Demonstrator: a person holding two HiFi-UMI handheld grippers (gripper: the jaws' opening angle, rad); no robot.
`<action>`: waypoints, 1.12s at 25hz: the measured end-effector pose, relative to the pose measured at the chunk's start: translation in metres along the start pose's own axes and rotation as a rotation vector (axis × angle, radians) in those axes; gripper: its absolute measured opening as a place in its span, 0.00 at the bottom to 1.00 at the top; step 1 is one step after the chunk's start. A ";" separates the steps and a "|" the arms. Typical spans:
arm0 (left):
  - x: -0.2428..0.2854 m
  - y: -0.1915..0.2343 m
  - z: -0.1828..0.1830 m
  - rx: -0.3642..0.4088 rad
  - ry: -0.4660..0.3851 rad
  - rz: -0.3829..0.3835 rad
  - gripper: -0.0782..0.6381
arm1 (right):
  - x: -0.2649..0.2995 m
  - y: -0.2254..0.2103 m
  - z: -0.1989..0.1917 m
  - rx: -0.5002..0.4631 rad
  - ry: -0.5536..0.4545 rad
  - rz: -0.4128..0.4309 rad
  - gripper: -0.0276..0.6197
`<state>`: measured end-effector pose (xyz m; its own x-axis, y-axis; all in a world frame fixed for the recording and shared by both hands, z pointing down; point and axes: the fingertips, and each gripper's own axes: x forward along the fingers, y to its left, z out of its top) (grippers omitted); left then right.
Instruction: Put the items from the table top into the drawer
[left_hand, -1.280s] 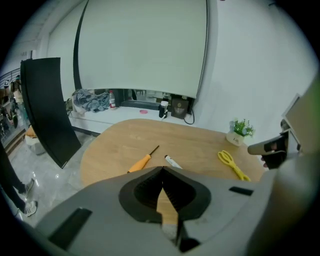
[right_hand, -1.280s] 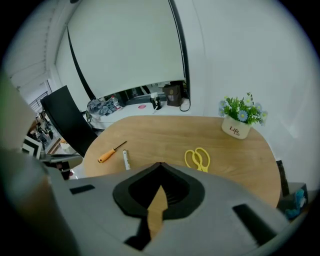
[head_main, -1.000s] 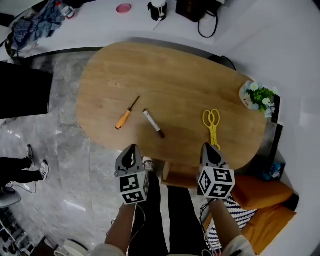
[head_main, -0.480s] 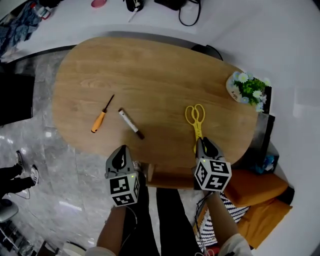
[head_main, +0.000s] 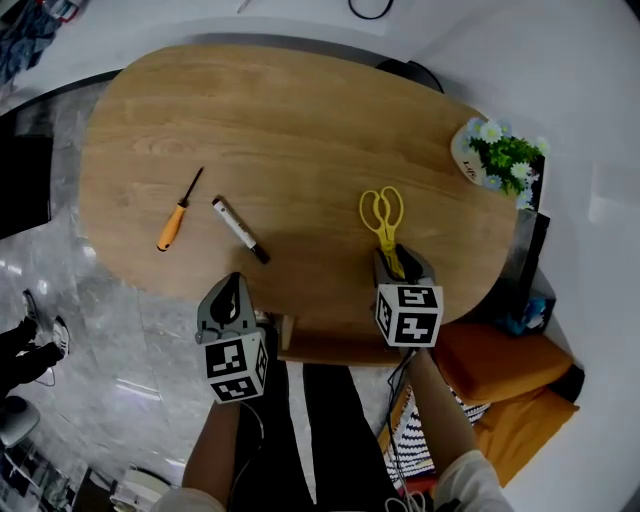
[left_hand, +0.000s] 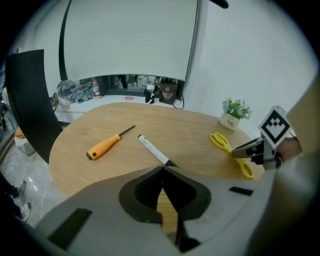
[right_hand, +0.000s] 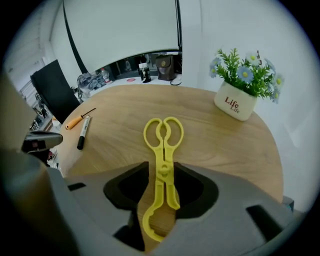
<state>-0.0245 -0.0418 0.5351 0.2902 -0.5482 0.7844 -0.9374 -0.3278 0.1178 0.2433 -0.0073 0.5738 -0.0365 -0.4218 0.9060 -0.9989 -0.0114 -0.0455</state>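
Observation:
Yellow scissor-handled tongs (right_hand: 162, 150) lie on the oval wooden table (head_main: 300, 120), near its front right edge. My right gripper (right_hand: 161, 167) points steeply down over their near end. Its jaws are opening, the tongs lie between them, and the pads stand clear of them. Left of the tongs (head_main: 383, 215) lie a white marker (head_main: 238, 229) and an orange-handled screwdriver (head_main: 172, 222). My left gripper (left_hand: 162, 169) hangs at the table's front edge just short of the marker (left_hand: 154, 150), its tips together and nothing in them.
A white pot of flowers (right_hand: 240, 97) stands at the table's far right edge. A wooden panel (head_main: 330, 348) shows under the front edge between my arms. Orange cushions (head_main: 500, 370) lie to the right; a black chair (right_hand: 52, 90) is on the left.
Both grippers sank toward the table's front edge. The right one came forward over the tongs' near end and its jaws spread from shut. The left stayed shut.

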 end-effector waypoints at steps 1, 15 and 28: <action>0.000 -0.001 -0.001 0.000 0.001 0.001 0.12 | 0.003 -0.001 0.000 -0.008 0.007 0.000 0.27; -0.004 -0.006 -0.016 -0.001 0.005 0.000 0.12 | 0.012 -0.005 -0.002 -0.043 0.025 0.058 0.22; -0.025 -0.009 -0.030 0.013 -0.001 0.007 0.12 | -0.013 0.007 0.000 -0.165 -0.007 0.107 0.20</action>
<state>-0.0294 -0.0025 0.5330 0.2843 -0.5515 0.7842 -0.9367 -0.3342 0.1045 0.2370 -0.0023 0.5619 -0.1427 -0.4192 0.8966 -0.9807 0.1823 -0.0709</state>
